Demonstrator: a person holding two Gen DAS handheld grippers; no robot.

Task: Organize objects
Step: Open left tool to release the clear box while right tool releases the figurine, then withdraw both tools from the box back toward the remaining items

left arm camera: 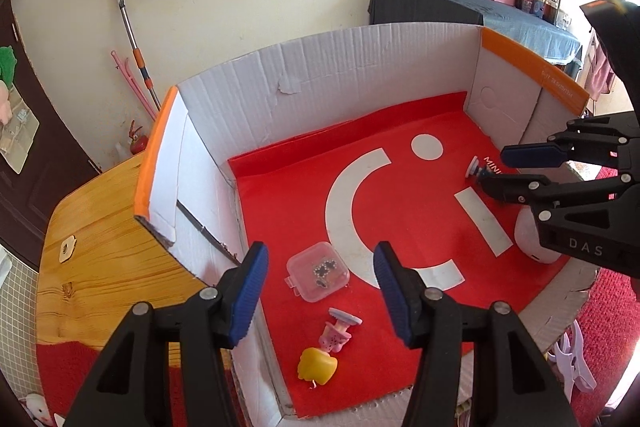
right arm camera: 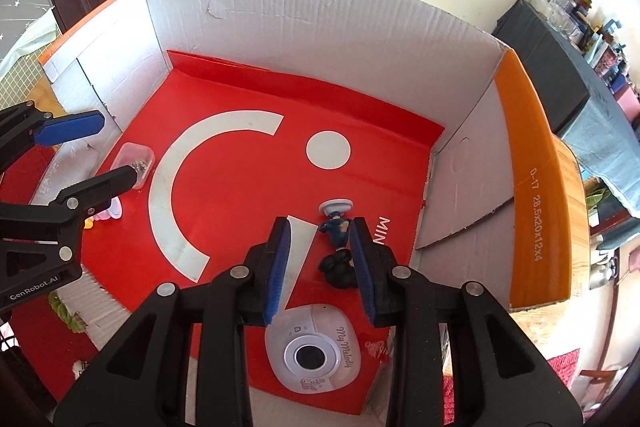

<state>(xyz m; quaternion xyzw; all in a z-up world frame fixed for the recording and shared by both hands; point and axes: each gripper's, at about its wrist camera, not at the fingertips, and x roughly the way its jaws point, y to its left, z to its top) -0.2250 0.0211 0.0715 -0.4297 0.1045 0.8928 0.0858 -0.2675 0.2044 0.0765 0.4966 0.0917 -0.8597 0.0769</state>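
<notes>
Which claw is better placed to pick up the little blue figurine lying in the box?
Right. The right claw is open with the blue figurine between its fingers; the left claw hangs open over the clear plastic case, across the box.

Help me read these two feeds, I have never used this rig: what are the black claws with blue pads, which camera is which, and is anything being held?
Each claw is a hand-held gripper that a person carries, with a fisheye camera looking along its fingers. The left wrist view shows the left gripper open above a clear plastic case, a pink figure and a yellow toy. All lie on the red liner of an open cardboard box. The right wrist view shows the right gripper, open, with its fingers on either side of a small blue figurine on a round white base. It is not closed on it, so nothing is held. A white My Melody device lies just below it. Each gripper also shows at the edge of the other view.
</notes>
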